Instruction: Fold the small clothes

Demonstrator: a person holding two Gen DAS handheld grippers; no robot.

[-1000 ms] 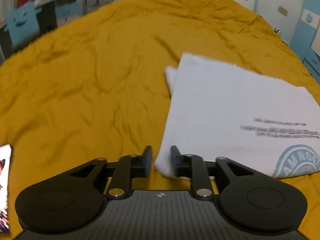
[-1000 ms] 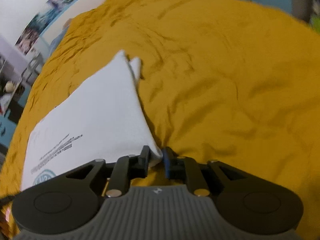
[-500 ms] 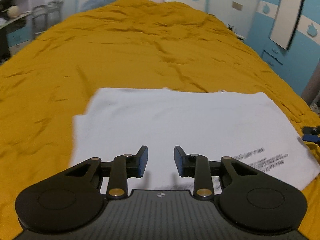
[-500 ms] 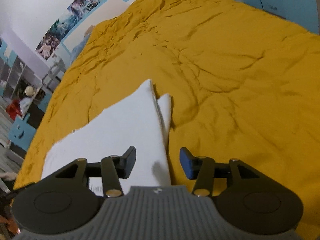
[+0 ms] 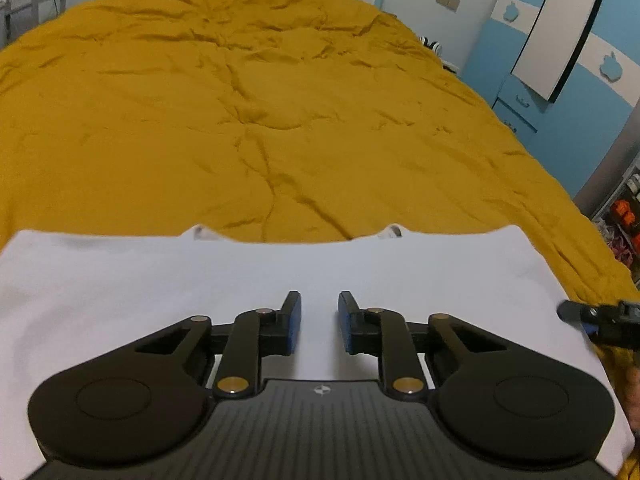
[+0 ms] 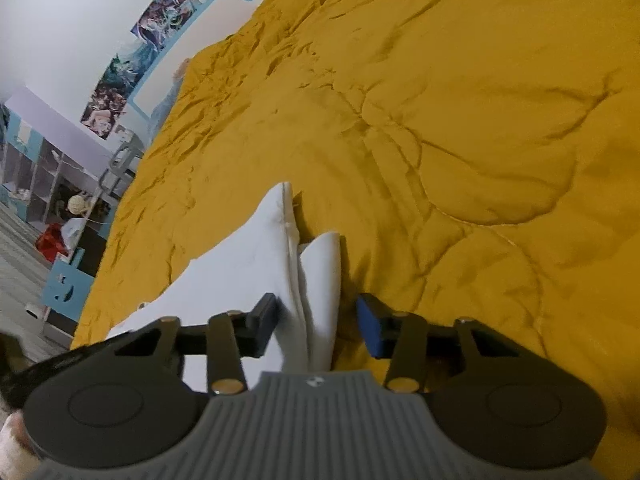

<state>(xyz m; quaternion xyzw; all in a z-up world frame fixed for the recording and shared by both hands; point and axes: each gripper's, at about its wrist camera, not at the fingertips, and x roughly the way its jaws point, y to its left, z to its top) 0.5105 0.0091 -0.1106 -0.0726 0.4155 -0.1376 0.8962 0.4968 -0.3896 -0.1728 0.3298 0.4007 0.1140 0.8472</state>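
A folded white t-shirt (image 5: 160,280) lies flat on the mustard bedspread (image 5: 280,120). My left gripper (image 5: 319,324) is open and empty, hovering over the middle of the shirt. In the right wrist view the shirt's right edge (image 6: 248,256) shows with a folded sleeve (image 6: 324,280) sticking out beside it. My right gripper (image 6: 318,320) is open and empty, its jaws on either side of that edge and sleeve. The right gripper's tip also shows in the left wrist view (image 5: 600,318) at the shirt's right edge.
The bedspread (image 6: 440,120) fills most of both views. Blue cabinets (image 5: 560,80) stand right of the bed. Shelves with toys (image 6: 48,184) and wall posters (image 6: 136,52) stand left of it.
Both grippers let go of the shirt's corners and opened. The left gripper swung over the middle of the shirt. The right gripper drew back along the shirt's right edge.
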